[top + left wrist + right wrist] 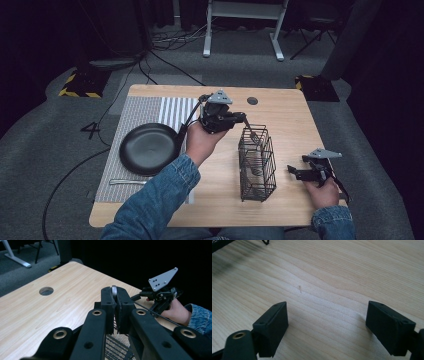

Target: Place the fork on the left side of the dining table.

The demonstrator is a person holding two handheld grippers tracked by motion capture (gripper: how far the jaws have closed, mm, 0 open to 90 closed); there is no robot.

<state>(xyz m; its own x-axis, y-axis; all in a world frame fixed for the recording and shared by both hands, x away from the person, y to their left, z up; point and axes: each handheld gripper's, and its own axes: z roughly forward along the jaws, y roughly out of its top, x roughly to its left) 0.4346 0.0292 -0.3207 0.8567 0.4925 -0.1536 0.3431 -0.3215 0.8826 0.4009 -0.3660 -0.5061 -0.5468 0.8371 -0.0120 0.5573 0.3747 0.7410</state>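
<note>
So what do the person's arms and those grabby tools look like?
Both arms wear blue denim sleeves. Each hand carries a black gripper with two chunky, blocky jaws. The left gripper and the right gripper each have a grey three-cornered plate on top, dotted with small screw holes. A black cable trails from the left one, and brass-coloured rivets sit along the jaw arms.

a light wooden counter (290, 120) with a round hole (252, 100) near its far edge stands on grey carpet floor (40, 150). a striped placemat (145, 107) covers its left part. at the top of the frame, the white legs of another desk (242, 25) rise from the carpet, with black cables (170, 40) trailing beside them. yellow-and-black striped bases (80, 82) sit at the upper left and upper right. the surroundings beyond are dark.
</note>
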